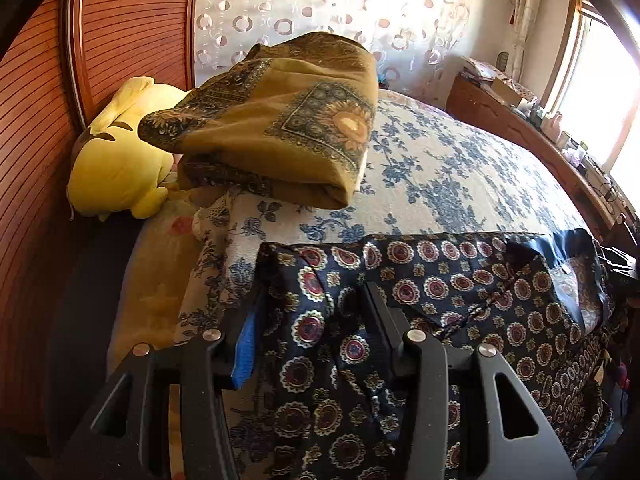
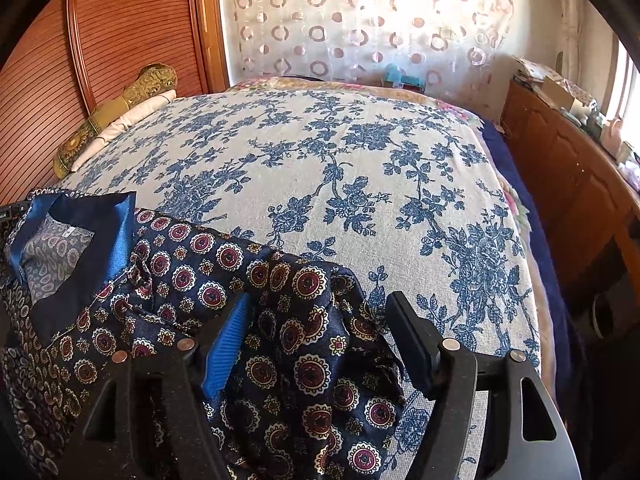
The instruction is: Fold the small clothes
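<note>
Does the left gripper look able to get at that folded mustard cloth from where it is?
Probably yes. The left gripper is open over the navy shirt, and only bare bedspread lies between it and the mustard cloth.

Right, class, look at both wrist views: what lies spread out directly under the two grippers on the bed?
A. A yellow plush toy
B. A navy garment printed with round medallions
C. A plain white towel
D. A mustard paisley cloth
B: the navy medallion garment lies between the open fingers of the left gripper and the right gripper, on the blue-floral bedspread.
</note>
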